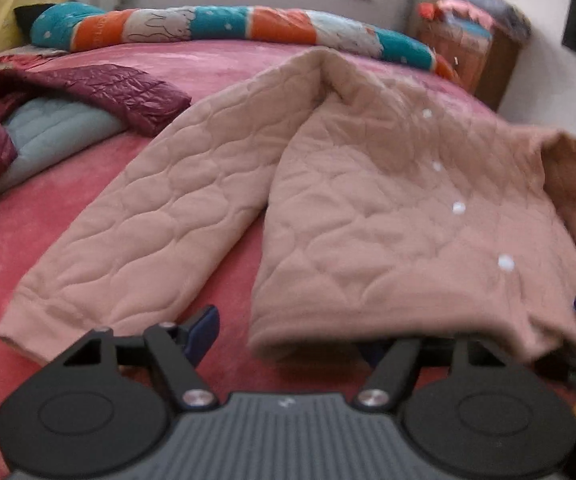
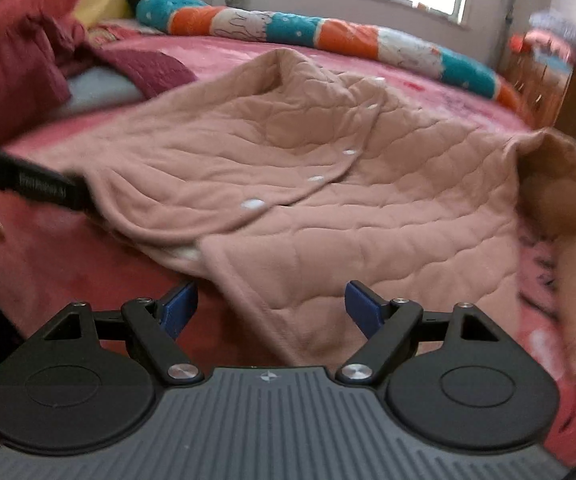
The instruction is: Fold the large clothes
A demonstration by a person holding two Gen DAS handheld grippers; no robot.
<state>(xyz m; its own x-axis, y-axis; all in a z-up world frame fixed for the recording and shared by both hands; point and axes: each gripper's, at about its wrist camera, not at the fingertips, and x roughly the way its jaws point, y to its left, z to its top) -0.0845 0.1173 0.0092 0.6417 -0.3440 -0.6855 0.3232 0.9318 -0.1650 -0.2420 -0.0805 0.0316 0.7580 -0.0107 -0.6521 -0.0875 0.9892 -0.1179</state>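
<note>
A pink quilted jacket [image 2: 328, 184] with white snap buttons [image 2: 253, 203] lies face up on a bed [image 2: 48, 256] covered in a red-pink blanket, its front placket closed, one sleeve [image 1: 128, 216] stretched out flat to the side and the other side's cuff [image 2: 548, 184] flipped up. The right gripper [image 2: 272, 304] hovers just above the jacket's bottom hem, its blue fingers [image 2: 362, 304] spread wide with the hem's corner lying between them, not yet pinched. The left gripper [image 1: 288, 332] sits at the opposite corner of the hem; one finger [image 1: 204, 330] shows clear beside the cloth, while the other is hidden under the fabric's edge, so the fingers stand apart around the hem and a firm pinch cannot be confirmed. The step in hand appears to be taking hold of the hem at both corners, ahead of the first fold. The next move likely calls for both sets of fingers to close on the hem, then lift and carry it toward the collar, keeping the quilted layers together. A maroon puffer jacket [image 1: 100, 92] and a rolled patterned quilt [image 1: 208, 24] lie well apart, farther up the bed.
</note>
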